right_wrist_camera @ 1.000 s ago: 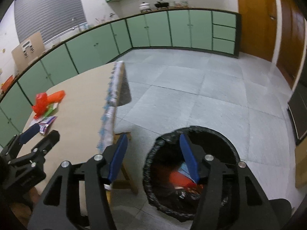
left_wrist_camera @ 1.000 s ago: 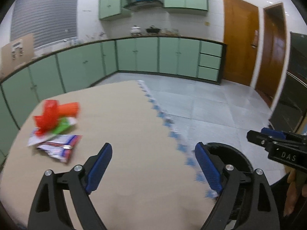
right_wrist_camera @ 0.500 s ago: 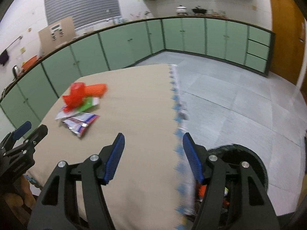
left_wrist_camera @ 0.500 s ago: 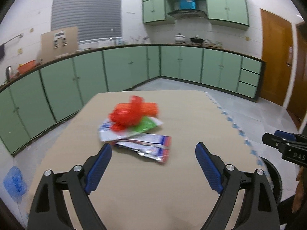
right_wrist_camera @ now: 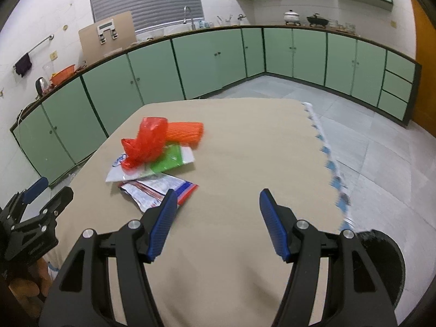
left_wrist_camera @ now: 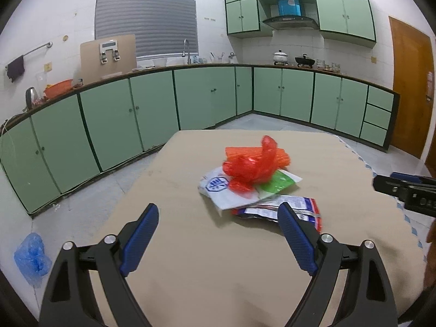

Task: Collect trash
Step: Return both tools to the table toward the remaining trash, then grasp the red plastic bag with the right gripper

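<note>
Swung from bin (right_wrist_camera: pixel 381 248) back to table (left_wrist_camera: pixel 207 261), both grippers (left_wrist_camera: pixel 218 234) (right_wrist_camera: pixel 215 218) wide, empty; wrapper pile (left_wrist_camera: pixel 253 179) still uncollected

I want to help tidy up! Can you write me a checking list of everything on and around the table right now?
Surface: beige table, bare apart from one pile.
Job's things: red plastic bag on top of an orange mesh sleeve, a white and green wrapper and a silvery red-edged wrapper, all overlapping; black trash bin on the floor past the table's right edge.
Clutter: blue plastic bag on the floor.
Grippers: left tongs open and empty; right tongs open and empty, short of the pile.
Cables: nothing seen.
Surroundings: green cabinets, a kitchen counter with pots, a wooden door.
</note>
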The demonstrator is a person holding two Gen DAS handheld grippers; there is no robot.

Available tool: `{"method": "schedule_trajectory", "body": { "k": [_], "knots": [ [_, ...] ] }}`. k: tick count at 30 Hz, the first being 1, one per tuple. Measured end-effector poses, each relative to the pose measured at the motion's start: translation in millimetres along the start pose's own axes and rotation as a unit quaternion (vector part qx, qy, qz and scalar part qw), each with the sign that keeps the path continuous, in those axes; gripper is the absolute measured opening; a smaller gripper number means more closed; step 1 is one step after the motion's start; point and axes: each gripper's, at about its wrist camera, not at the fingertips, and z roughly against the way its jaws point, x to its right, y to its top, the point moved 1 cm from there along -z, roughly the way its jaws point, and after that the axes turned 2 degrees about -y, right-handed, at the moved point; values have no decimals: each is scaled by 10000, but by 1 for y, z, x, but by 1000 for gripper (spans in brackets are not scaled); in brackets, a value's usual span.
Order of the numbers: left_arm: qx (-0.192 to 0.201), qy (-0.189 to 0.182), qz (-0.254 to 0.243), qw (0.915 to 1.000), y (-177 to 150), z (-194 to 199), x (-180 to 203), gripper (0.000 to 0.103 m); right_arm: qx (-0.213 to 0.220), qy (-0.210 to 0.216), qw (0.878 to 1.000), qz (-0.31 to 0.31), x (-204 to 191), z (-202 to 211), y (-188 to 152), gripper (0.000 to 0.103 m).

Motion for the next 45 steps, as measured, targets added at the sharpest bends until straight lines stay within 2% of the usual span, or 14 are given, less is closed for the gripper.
{"method": "schedule_trajectory", "body": {
  "k": [4,9,15,19,23,30,32,34,37,40,45],
  "knots": [
    [4,-40,59,10000,2,-17,-16,86,22,106,9999,87,-28,-23,10,62],
    [-26,-176,145,9997,1,-38,-27,78,153,140,9996,165,-58,-46,22,61],
    [44,-194,-149,9997,5,-57,-30,77,192,121,9996,181,-83,-72,33,61],
    [116,-208,-153,9996,13,-68,-45,76,186,80,9997,129,-91,-85,38,61],
    [117,-306,-124,9994,18,-74,-55,69,174,28,9998,122,-98,-98,45,61],
    [136,-373,-51,9992,15,-73,-57,68,97,-46,9999,62,-104,-128,55,62],
    [118,-373,-41,9992,13,-73,-55,68,-3,27,10000,62,-105,-134,55,55],
    [103,-385,-4,9992,14,-75,-55,68,-109,116,9998,131,-107,-138,55,34],
    [93,-409,48,9991,16,-76,-54,68,-84,126,9996,240,-108,-136,52,18],
    [82,-456,60,9989,17,-77,-50,68,-76,143,9997,191,-100,-132,50,9],
    [15,-563,80,9984,18,-80,-39,68,43,93,9999,65,-79,-118,48,5]
  ]
}}
